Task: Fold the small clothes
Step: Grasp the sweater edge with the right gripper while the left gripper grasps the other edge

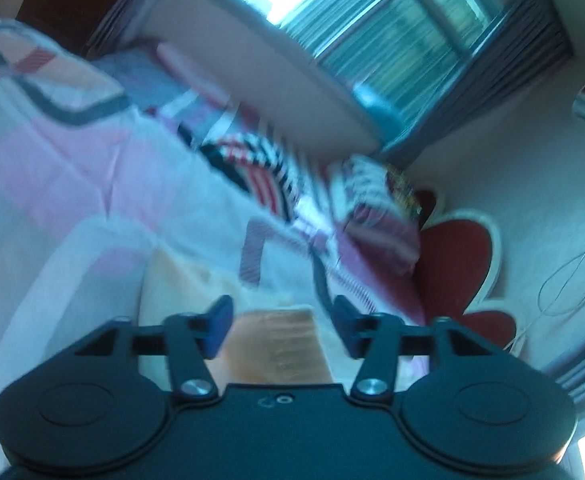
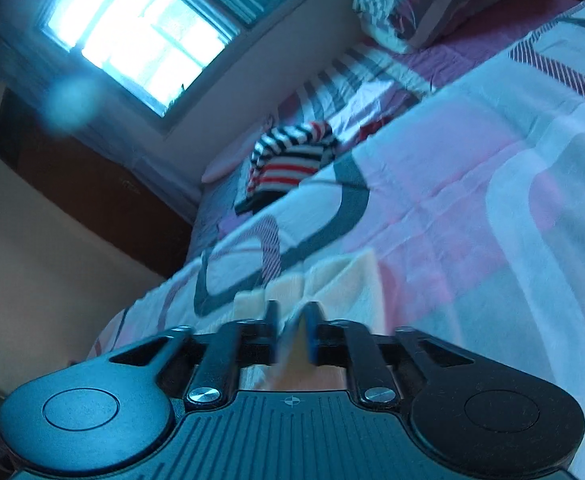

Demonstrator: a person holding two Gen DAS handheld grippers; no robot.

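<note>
Daylight is coming through a barred window (image 2: pixel 140 36) and falling across a bed (image 2: pixel 472 184) whose pink, white and grey patterned cover is serving as the folding surface, most likely because it is broad and soft enough to spread small garments flat. Lying on that cover just ahead of both tools is a pale peach cloth (image 2: pixel 344 280), the piece being worked on, and its near edge is running up into the right gripper (image 2: pixel 292 332), whose jaws are standing nearly together with a thin fold of the fabric pinched between them; that hold looks meant to carry one edge over for a fold. In the left view the same peach cloth (image 1: pixel 280 344) is showing flat between the fingers of the left gripper (image 1: pixel 280 328), whose jaws are standing wide apart and gripping nothing, probably hovering to pin or take a second corner, though blur is making contact impossible to judge. Farther up the bed one striped garment (image 2: pixel 288 160) in black, white and red is sitting in a heap, seemingly waiting its turn or set aside, and one striped pillow (image 2: pixel 424 4) is resting near the headboard end. Counting up: two grippers, one peach cloth, one striped garment, one pillow, one window.
</note>
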